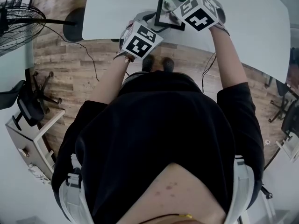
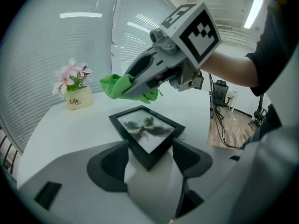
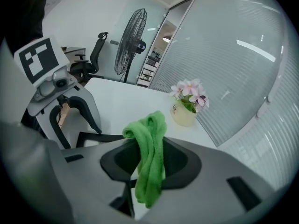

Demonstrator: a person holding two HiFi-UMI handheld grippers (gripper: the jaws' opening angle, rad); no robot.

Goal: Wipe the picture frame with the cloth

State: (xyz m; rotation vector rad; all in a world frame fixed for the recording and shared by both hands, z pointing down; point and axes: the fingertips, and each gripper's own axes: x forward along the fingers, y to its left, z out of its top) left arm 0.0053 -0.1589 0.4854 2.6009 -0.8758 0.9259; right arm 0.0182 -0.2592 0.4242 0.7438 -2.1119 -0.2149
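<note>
Currently both arms reach forward over the white surface (image 2: 65, 139), elbows nearly straight in the head view. The left forearm (image 1: 108, 80) angles in from the near left and the right forearm (image 1: 230, 55) runs to the far right.

Left hand-held gripper (image 2: 150, 152): held low, pointing away from the person. It is clenched on the near corner of the picture frame (image 2: 148, 130), with one jaw against each of the two edges that meet there.

Right hand-held gripper (image 3: 150, 147): held higher, beyond the left one, over the frame's far side. It comes in from the right and noses down to the left, marker cube (image 2: 194, 29) uppermost. It is clamped on the green cloth (image 3: 152, 176), which bunches above the jaws and hangs in a folded tail below them.

Picture frame: black, glass side up, lying on the surface near its near edge, directly ahead of the person.
- One corner points back at the left hand-held gripper, so the frame sits diagonal to that gripper's line.
- In the head view its visible long side runs near-to-far.
- I cannot tell whether the gripped corner is raised off the surface.

Cloth position: just past the frame's far corner in the left gripper view, with a gap showing between cloth and glass.

Also noted: flower pot (image 2: 77, 98) at far left on the surface, well apart from the frame.
</note>
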